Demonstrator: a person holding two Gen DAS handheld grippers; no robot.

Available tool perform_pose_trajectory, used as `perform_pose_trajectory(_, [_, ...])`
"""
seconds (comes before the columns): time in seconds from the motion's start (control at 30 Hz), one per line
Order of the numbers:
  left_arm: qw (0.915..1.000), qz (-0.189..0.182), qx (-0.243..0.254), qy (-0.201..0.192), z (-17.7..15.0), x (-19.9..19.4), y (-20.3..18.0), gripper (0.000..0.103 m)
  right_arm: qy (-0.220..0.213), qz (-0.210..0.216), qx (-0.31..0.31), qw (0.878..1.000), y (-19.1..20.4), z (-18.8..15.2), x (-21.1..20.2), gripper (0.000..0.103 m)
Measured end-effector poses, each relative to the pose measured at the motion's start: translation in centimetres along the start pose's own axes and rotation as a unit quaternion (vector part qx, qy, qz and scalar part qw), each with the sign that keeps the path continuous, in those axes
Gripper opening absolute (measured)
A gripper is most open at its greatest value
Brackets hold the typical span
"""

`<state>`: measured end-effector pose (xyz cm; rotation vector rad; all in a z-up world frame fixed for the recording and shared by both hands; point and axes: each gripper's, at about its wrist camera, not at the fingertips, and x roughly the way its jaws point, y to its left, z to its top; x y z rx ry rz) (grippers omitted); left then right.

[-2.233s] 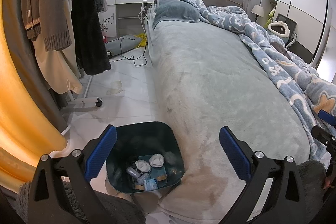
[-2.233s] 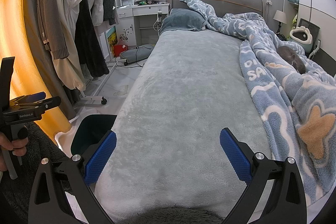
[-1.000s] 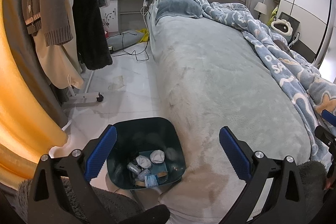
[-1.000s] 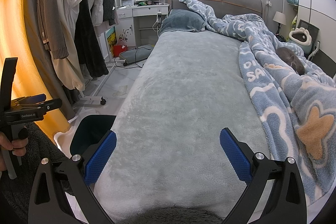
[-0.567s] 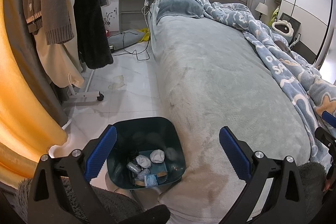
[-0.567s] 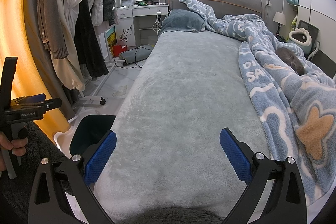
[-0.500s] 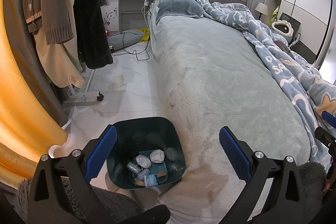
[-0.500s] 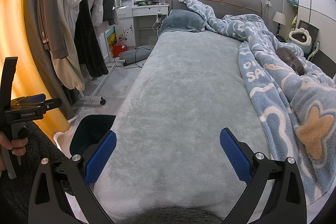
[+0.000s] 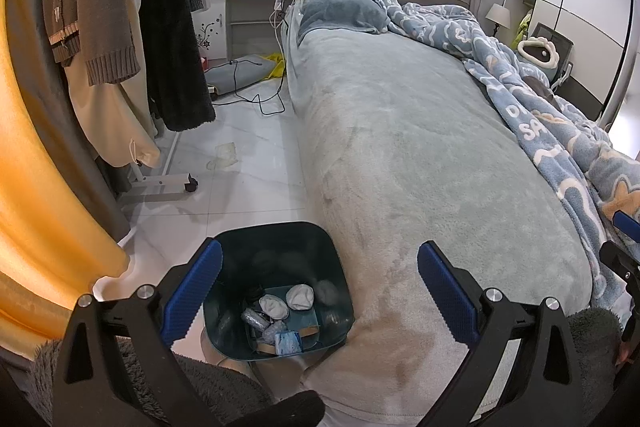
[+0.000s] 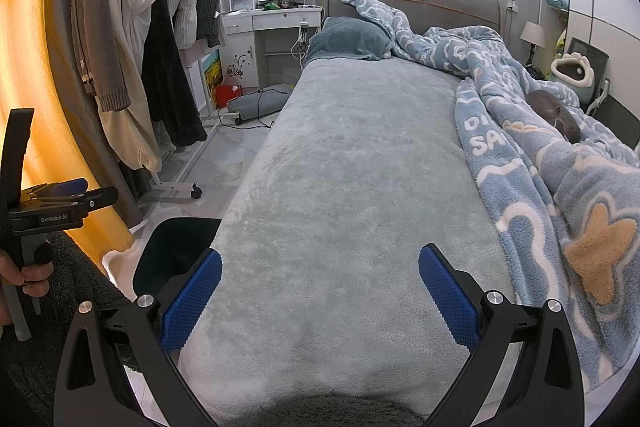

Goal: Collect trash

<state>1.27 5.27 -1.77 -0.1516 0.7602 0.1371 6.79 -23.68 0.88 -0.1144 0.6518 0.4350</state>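
Hovering wide open and empty, the left gripper (image 9: 318, 277) hangs over the foot corner of the bed, its blue pads spread to either side of the teal bin (image 9: 276, 239) below. The right gripper (image 10: 318, 277) is spread just as wide with nothing between its pads, poised above the grey bedspread (image 10: 352, 163).

Down in the bin there's the trash (image 9: 280, 319): crumpled white wads, a silvery wrapper, a small blue packet, all lying on the bottom. So a good share of the job looks done, I'd say. The bedspread shows no litter from here. What may be left is a pale scrap (image 9: 224, 155) on the floor tiles by the rack's foot, though I can't tell what it is.

Only the left view looks into the bin; the right one catches just its dark rim (image 10: 176, 247) beside the mattress. The right view alone shows a grey cat (image 10: 554, 115) curled on the blue blanket (image 10: 540, 167).
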Motion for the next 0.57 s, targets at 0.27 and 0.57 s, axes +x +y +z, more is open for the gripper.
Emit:
perform_pose_trajectory(0.27, [1.0, -0.005, -0.001, -0.005, -0.03, -0.02, 0.02, 0.1, 0.002, 0.001, -0.001, 1.0, 0.05, 0.02, -0.01, 0.1])
perform_pose_trajectory(0.57, [0.9999, -0.008, 0.006, 0.003, -0.43, 0.24, -0.4, 0.1, 0.002, 0.002, 0.0, 1.0, 0.1, 0.05, -0.03, 0.1])
